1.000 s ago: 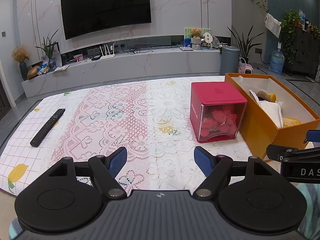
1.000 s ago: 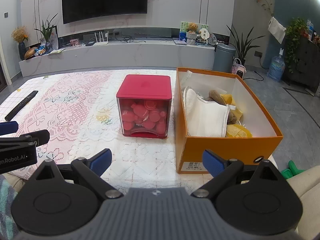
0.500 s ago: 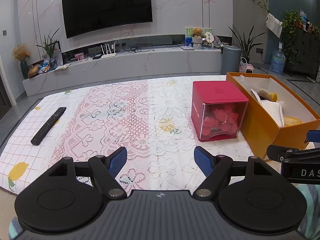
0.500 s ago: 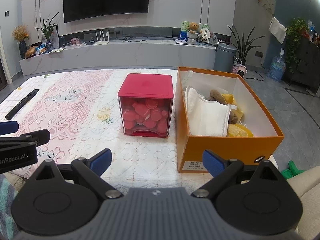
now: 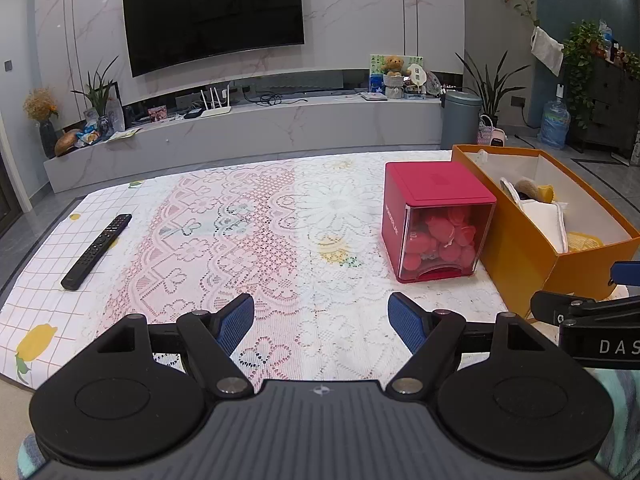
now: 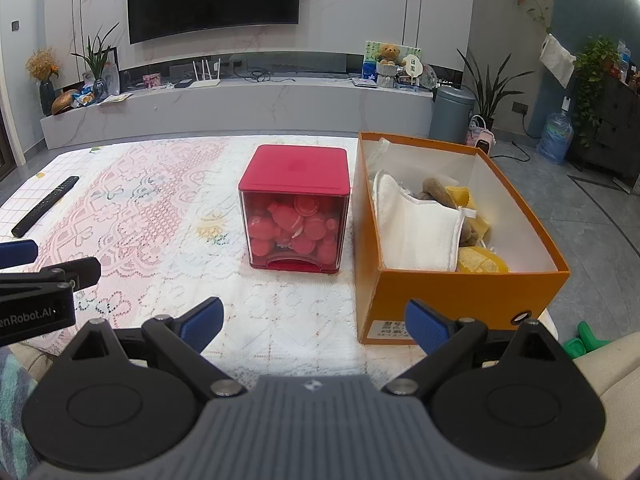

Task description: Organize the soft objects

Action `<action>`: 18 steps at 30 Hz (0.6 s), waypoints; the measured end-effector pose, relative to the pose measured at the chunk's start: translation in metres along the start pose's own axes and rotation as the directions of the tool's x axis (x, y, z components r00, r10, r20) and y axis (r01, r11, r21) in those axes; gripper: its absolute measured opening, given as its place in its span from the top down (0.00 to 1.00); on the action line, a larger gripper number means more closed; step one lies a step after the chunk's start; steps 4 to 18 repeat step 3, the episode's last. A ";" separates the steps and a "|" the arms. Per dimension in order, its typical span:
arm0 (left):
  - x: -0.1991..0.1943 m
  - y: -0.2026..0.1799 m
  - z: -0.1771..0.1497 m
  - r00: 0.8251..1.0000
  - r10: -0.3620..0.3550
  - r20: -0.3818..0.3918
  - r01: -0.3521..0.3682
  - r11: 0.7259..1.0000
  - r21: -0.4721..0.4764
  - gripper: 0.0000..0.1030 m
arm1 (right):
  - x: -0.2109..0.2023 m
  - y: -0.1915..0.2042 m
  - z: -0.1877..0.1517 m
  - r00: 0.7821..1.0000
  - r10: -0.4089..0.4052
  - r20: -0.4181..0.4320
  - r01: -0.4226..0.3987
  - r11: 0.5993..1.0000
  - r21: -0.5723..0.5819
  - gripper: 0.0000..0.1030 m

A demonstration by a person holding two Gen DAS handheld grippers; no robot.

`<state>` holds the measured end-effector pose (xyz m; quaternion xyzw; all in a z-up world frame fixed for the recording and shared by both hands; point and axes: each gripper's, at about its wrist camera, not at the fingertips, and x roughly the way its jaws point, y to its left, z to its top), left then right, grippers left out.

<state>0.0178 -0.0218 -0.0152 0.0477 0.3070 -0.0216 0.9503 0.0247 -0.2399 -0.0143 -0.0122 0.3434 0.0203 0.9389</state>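
An open orange box (image 6: 460, 300) (image 5: 516, 256) stands at the right of the lace-covered table. Inside lie a white cloth (image 6: 416, 228) (image 5: 544, 216), a brown plush toy (image 6: 436, 192) (image 5: 528, 188) and yellow soft items (image 6: 480, 260). Left of it stands a red cube box (image 6: 296, 208) (image 5: 436, 220) with a clear front, filled with red soft pieces. My left gripper (image 5: 320, 320) hovers open over the near tablecloth with nothing between its fingers. My right gripper (image 6: 312, 320) is open too, in front of the gap between cube and orange box, empty.
A black remote control (image 5: 96, 246) (image 6: 44, 206) lies at the table's left. The lace tablecloth (image 5: 248, 232) covers the table. Behind are a TV bench (image 5: 240, 132), a grey bin (image 5: 460, 124) and plants. A beige cushion (image 6: 608, 376) and a green object (image 6: 584, 340) sit at the lower right.
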 end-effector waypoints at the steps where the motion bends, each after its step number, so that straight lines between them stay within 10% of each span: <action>1: 0.000 0.000 0.000 1.000 -0.001 0.001 0.001 1.000 -0.003 0.13 | 0.000 0.000 0.000 1.000 0.002 -0.001 -0.002 1.000 0.000 0.07; 18: 0.000 0.000 -0.001 1.000 -0.003 -0.001 0.003 1.000 -0.003 0.13 | 0.000 0.000 -0.001 1.000 0.004 -0.003 -0.004 1.000 0.000 0.07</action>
